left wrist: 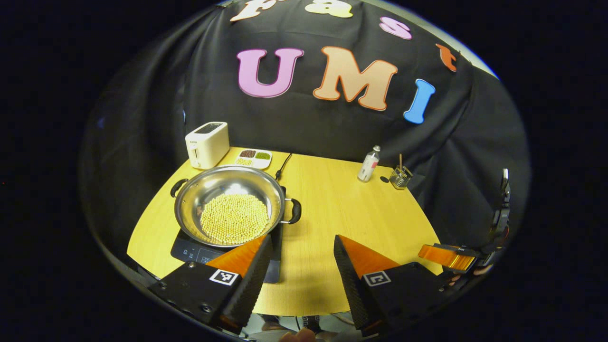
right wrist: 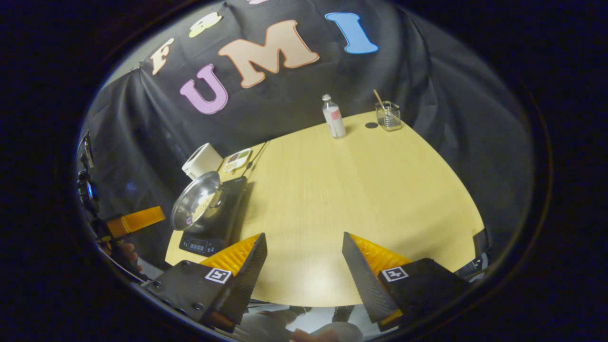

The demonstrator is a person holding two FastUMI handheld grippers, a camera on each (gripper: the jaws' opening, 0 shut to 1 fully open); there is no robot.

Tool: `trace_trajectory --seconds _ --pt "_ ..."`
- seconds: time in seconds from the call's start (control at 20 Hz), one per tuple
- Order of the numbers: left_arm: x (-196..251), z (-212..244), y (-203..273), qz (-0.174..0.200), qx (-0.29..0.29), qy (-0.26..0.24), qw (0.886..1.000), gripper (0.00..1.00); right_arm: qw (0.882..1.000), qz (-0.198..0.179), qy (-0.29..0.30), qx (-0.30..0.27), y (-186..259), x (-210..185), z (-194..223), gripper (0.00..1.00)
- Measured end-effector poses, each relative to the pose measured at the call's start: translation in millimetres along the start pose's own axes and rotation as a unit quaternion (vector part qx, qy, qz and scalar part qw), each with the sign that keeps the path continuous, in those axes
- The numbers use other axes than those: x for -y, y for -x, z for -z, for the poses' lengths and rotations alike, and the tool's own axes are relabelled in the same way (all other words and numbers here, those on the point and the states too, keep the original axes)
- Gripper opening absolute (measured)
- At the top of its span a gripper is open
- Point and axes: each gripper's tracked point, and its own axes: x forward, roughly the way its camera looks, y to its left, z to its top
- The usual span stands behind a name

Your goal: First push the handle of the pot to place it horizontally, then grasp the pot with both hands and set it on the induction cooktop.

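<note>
A steel pot (left wrist: 232,205) holding pale beans sits on the black induction cooktop (left wrist: 197,251) at the table's left side. Its two black handles (left wrist: 295,211) point left and right. My left gripper (left wrist: 302,243) is open, hovering above the table's front edge, just right of and nearer than the pot, with nothing between its fingers. In the right gripper view the same pot (right wrist: 197,199) and cooktop (right wrist: 209,237) lie at far left. My right gripper (right wrist: 304,241) is open over bare table near the front edge. The right gripper (left wrist: 449,255) also appears at the lower right of the left gripper view.
A white toaster (left wrist: 206,144) and a small tray of grains (left wrist: 253,158) stand behind the pot. A small bottle (left wrist: 369,164) and a glass cup with a stick (left wrist: 400,176) stand at the back right. A black cord (left wrist: 283,166) runs back from the cooktop.
</note>
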Motion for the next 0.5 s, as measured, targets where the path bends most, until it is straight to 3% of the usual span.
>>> trace_trajectory --seconds 0.25,0.35,0.45,0.5 --pt "26.4 -62.8 31.4 0.017 0.088 -0.035 0.995 0.80 0.997 -0.015 0.017 0.077 37.3 -27.4 -69.2 0.98" --pt "26.8 -85.9 50.7 0.019 0.120 -0.027 0.992 0.80 0.993 -0.019 0.040 0.111 60.0 -48.3 -98.3 0.93" --pt "24.3 -109.1 72.5 0.019 0.156 -0.005 0.988 0.80 0.985 -0.025 0.071 0.152 84.5 -73.5 -126.4 0.98" --pt "19.7 -115.1 83.9 0.015 0.164 0.009 0.986 0.79 0.982 -0.024 0.082 0.170 95.5 -84.6 -140.0 0.93"
